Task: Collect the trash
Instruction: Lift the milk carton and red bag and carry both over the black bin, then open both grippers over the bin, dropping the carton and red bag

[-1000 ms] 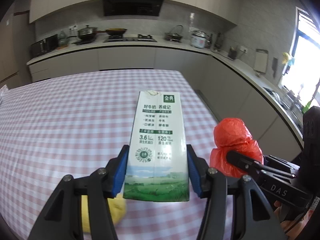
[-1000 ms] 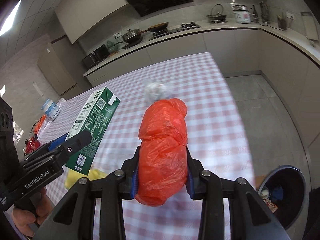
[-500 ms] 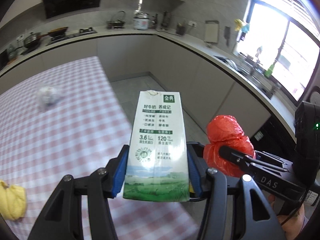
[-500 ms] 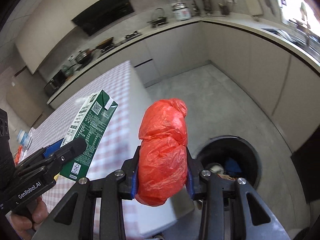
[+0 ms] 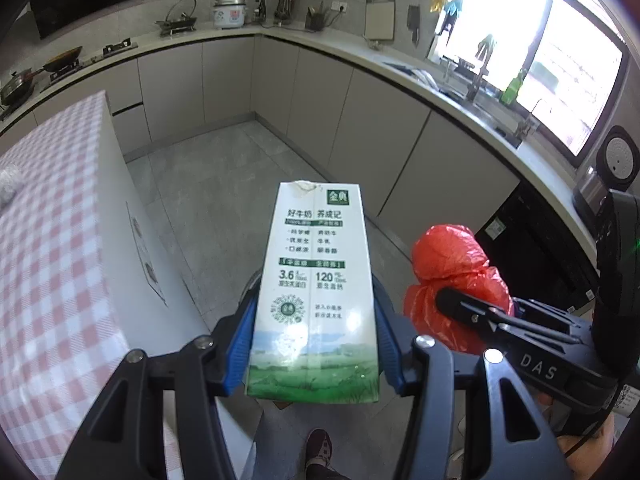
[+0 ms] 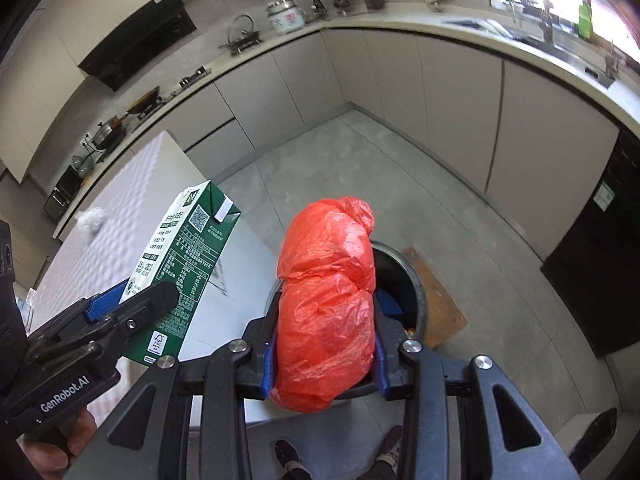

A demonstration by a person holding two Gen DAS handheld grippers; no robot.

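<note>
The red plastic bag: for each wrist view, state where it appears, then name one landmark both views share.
Left wrist view: red plastic bag at right of centre, right of the milk carton, clamped in the right gripper.
Right wrist view: the bag fills the lower centre, in front of the trash bin.
Shared landmark: the rice cooker on the counter.

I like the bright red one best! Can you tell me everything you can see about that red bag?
The crumpled red plastic bag is thin, shiny and wrinkled, bunched into a tall lump with a pinched waist that makes two bulges. It stands upright, squeezed at its lower part between the blue pads of the right tongs, held in the air over the round black trash bin on the grey floor. Only the tongs touch it. Whether anything is inside cannot be seen.
</note>
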